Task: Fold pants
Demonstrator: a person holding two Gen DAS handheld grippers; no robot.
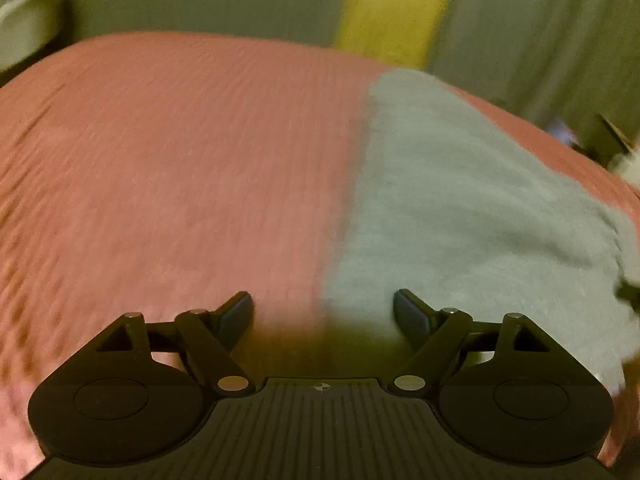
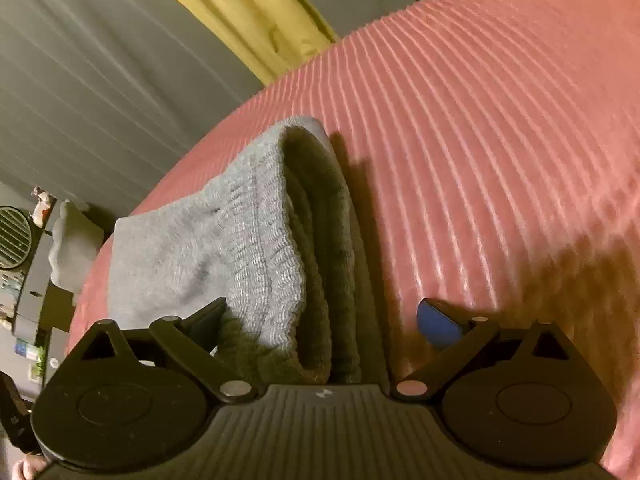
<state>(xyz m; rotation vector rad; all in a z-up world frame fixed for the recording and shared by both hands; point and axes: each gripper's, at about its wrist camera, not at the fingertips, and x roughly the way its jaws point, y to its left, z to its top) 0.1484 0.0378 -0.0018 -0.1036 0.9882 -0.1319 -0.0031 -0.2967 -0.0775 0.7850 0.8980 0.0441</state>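
Both grippers open over the grey pants on the pink bed

Nearest, the right gripper (image 2: 320,320) stands released, jaws wide, and the ribbed waistband of the pants (image 2: 256,240) lies between them but the pads do not press it; the garment runs away from it toward 11 o'clock, its long axis going that way. The left gripper (image 1: 323,312) is also released, holding nothing, with the long edge of the pants (image 1: 460,208) between its fingers and the cloth stretching to 1 o'clock. I judge the right hand is nearer to a grasp. Farther, the bedspread (image 1: 180,160), then grey curtains (image 2: 100,80)
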